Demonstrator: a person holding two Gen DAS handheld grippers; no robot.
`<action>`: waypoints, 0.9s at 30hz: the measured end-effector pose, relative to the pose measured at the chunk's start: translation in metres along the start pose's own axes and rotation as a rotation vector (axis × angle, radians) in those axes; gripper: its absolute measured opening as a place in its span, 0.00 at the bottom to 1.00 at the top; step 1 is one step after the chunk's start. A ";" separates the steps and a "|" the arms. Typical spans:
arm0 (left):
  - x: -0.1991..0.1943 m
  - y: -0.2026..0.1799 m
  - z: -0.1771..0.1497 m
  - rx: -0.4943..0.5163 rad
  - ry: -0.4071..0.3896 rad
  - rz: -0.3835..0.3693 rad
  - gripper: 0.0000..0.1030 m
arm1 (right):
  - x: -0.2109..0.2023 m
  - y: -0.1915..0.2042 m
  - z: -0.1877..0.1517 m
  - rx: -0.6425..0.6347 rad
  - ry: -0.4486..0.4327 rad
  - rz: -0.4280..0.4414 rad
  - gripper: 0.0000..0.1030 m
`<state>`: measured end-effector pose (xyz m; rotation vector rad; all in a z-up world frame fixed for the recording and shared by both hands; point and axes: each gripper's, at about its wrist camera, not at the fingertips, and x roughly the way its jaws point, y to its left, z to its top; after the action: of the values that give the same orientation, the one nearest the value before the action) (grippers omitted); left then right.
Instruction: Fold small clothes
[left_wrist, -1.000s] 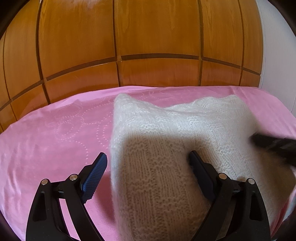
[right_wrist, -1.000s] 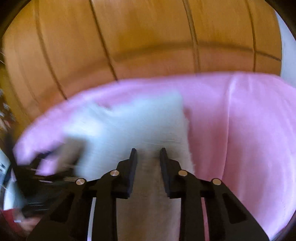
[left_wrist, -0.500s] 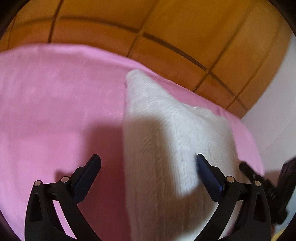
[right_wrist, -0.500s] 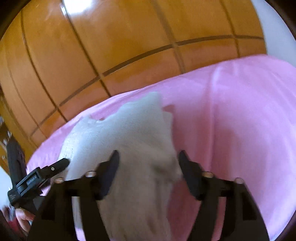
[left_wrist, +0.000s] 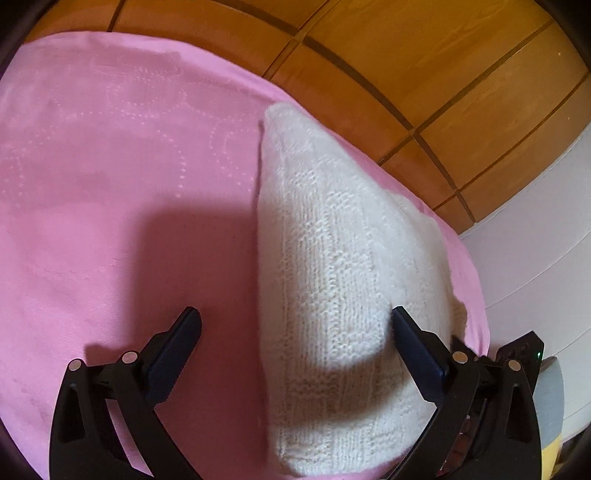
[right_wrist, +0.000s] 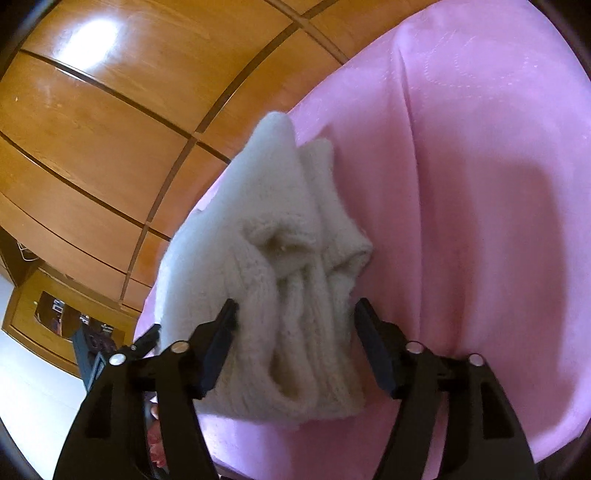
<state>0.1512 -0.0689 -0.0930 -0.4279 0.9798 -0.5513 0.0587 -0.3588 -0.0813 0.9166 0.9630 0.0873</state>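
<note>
A folded white knit garment (left_wrist: 332, 280) lies on the pink sheet (left_wrist: 110, 192). My left gripper (left_wrist: 295, 332) is open, its jaws wide apart; the right finger sits over the knit, the left finger over bare sheet. In the right wrist view the same garment (right_wrist: 288, 266) shows its bunched folded edges. My right gripper (right_wrist: 295, 328) is open, with the knit's near end between its spread fingers; I cannot tell whether they touch it. The right gripper's body shows at the left wrist view's lower right (left_wrist: 517, 354).
A wooden panelled wall (left_wrist: 424, 66) rises behind the bed. A white wall (left_wrist: 546, 236) stands to the right. A wooden cabinet (right_wrist: 48, 314) sits low at the left in the right wrist view. The sheet has a raised crease (right_wrist: 406, 147).
My right gripper has opened from nearly shut to wide apart. Both grippers have swung outward and tilted, so the garment now appears along its ends. The left gripper stays open.
</note>
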 end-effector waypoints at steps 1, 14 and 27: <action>0.003 -0.003 0.001 0.014 0.011 0.010 0.97 | 0.002 0.001 0.003 0.002 0.007 0.001 0.69; 0.025 -0.013 0.009 0.044 0.112 -0.043 0.97 | 0.038 0.007 0.031 0.078 -0.015 -0.010 0.62; -0.005 -0.036 -0.008 0.202 0.009 0.007 0.56 | 0.020 0.043 0.005 -0.061 -0.088 0.011 0.40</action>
<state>0.1331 -0.0949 -0.0734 -0.2421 0.9234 -0.6394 0.0879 -0.3261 -0.0629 0.8628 0.8692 0.0846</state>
